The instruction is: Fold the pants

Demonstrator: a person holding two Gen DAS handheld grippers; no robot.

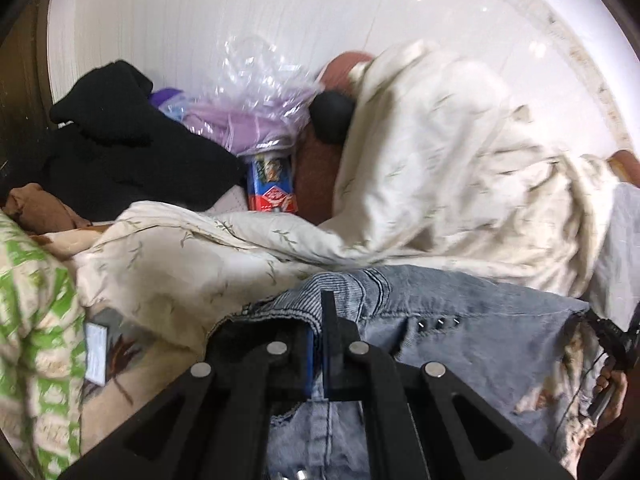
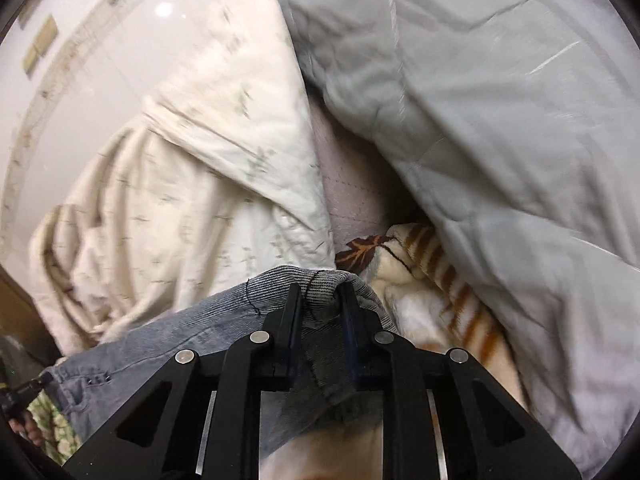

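Observation:
Light blue denim pants (image 1: 460, 336) hang stretched between my two grippers above a cluttered bed. In the left wrist view my left gripper (image 1: 318, 320) is shut on the pants' ribbed hem edge, and the denim spreads right toward the other gripper at the frame's right edge. In the right wrist view my right gripper (image 2: 320, 300) is shut on a bunched fold of the same pants (image 2: 180, 328), and the denim runs down to the lower left. Both views are motion-blurred.
A cream leaf-print quilt (image 1: 420, 152) lies crumpled behind the pants. Black clothes (image 1: 120, 152), a clear plastic bag with purple cloth (image 1: 256, 108) and a blue box (image 1: 272, 188) sit at the far left. A grey duvet (image 2: 500, 112) and a brown-striped blanket (image 2: 440, 280) lie on the right.

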